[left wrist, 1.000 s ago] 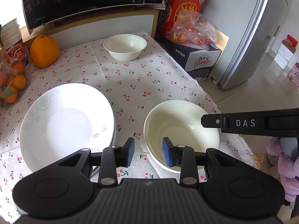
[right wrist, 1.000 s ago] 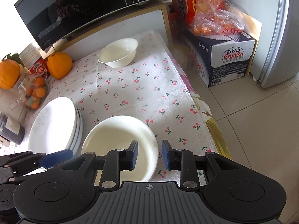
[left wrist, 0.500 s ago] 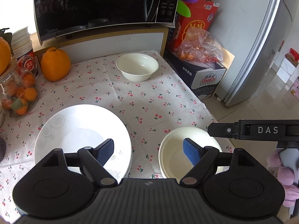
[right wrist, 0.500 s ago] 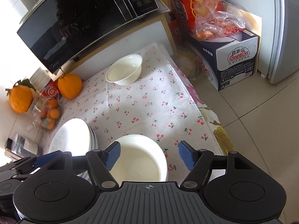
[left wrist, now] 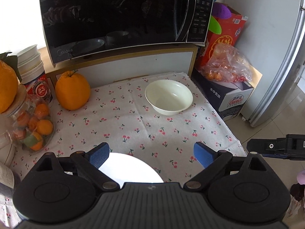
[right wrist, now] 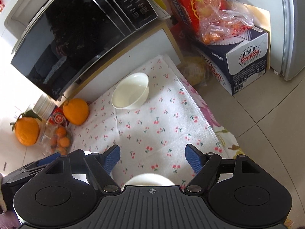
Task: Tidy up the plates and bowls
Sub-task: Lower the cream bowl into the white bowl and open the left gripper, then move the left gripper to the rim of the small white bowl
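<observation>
A small cream bowl [left wrist: 169, 97] [right wrist: 131, 91] stands far back on the cherry-print cloth [left wrist: 133, 126] [right wrist: 152, 126], below the microwave. My left gripper [left wrist: 151, 155] hovers wide apart, its jaws still opening, with nothing between them; the white plate stack [left wrist: 131, 168] peeks out under it. My right gripper [right wrist: 152, 158] is also opening, with only cloth between its fingers. The rim of the larger cream bowl [right wrist: 150, 179] shows just above its body. The right gripper's finger also appears at the right edge of the left wrist view [left wrist: 276, 146].
A black microwave [left wrist: 124, 15] sits on a shelf behind the cloth. Large oranges [left wrist: 72, 90], a jar of small oranges [left wrist: 32, 127] and stacked cups [left wrist: 30, 61] crowd the left. Boxes [right wrist: 244, 61] and a fridge [left wrist: 282, 57] stand on the floor right of the table edge.
Both grippers opened wide and pulled back and up from the near bowl and plates. The near bowl and plates slid almost out of sight beneath them; the microwave came into view.
</observation>
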A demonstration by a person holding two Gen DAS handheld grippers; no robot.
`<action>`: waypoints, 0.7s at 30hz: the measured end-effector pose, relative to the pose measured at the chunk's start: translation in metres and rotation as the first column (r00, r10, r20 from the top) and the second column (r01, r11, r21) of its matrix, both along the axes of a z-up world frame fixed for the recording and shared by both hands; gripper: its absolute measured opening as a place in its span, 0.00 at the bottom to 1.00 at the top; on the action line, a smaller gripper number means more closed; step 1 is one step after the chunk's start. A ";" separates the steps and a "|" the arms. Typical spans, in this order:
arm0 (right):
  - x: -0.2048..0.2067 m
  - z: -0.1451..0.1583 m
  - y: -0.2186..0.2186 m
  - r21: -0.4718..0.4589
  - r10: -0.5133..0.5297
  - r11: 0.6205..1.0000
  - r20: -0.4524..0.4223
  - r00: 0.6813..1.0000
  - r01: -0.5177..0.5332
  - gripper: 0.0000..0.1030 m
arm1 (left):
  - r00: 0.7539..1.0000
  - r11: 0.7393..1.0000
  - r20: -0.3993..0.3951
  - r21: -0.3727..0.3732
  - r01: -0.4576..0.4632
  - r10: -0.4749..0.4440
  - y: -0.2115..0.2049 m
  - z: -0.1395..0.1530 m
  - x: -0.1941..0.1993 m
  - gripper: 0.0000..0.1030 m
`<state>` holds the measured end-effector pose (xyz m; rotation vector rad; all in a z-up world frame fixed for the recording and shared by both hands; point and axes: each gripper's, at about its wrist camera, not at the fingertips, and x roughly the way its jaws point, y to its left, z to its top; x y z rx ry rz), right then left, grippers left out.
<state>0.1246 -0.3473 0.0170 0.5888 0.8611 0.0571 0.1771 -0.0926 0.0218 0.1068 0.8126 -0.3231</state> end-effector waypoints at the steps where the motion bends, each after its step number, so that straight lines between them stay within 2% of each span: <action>1: 0.004 0.001 -0.002 0.001 -0.004 1.000 0.001 1.000 0.004 0.75 | 1.000 1.000 0.004 0.003 0.000 0.000 0.000 0.000 0.005 0.92; 11: 0.044 0.003 -0.012 0.016 -0.003 1.000 0.004 1.000 0.003 0.75 | 0.999 1.000 0.033 -0.004 0.026 -0.026 -0.006 -0.003 0.048 0.94; 21: 0.082 0.005 -0.007 -0.031 0.017 0.999 -0.004 1.000 -0.018 0.75 | 1.000 0.996 -0.027 -0.089 0.001 -0.004 -0.001 -0.016 0.085 0.94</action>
